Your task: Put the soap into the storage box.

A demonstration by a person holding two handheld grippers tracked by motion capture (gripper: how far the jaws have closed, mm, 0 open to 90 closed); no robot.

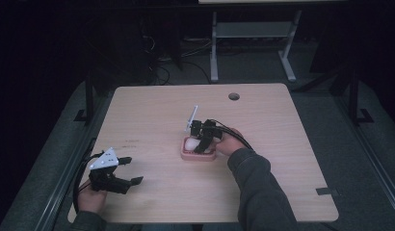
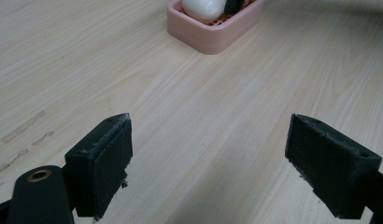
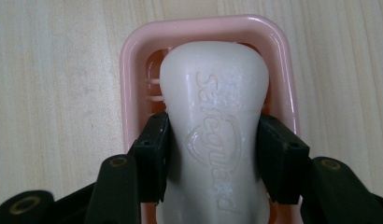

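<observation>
Lab, bare table, floor cables

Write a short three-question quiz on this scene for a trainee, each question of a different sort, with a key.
1. True or false: the right hand-held gripper is shut on the white soap bar.
2. Where does the pink soap dish stand? A: at the table's far left corner. B: near the middle of the wooden table. C: on the floor.
3. Fill in: the left hand-held gripper has its jaws ____, with nothing between them.

Key: 1 true; 2 B; 3 open.
</observation>
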